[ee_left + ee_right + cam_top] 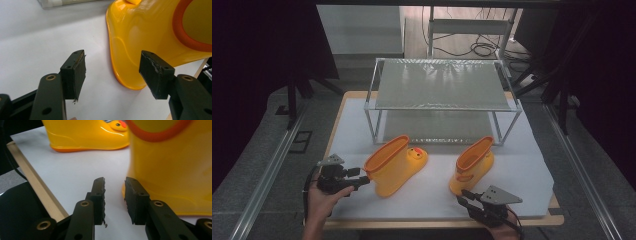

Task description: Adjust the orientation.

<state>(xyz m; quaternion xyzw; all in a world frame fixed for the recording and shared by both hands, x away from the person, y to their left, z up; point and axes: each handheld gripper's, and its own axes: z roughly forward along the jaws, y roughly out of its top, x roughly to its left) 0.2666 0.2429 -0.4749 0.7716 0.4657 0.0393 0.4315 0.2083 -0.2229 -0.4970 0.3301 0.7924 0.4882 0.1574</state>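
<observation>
Two yellow rubber boots with orange rims stand on the white mat (522,170). The left boot (394,167) has a duck face on its toe. My left gripper (363,178) sits just left of it, open, with the boot's heel side (140,45) a little ahead of the jaws and nothing between them (112,71). The right boot (472,165) stands near the front. My right gripper (463,197) is below its heel, open, with only bare mat in the gap (115,195). This boot (170,170) looms close on the right, and the duck boot (85,135) lies farther off.
A metal-framed rack (442,85) with a mesh top and a lower shelf stands at the back of the mat. The wooden table edge (437,222) runs along the front. Cables lie on the floor behind the rack.
</observation>
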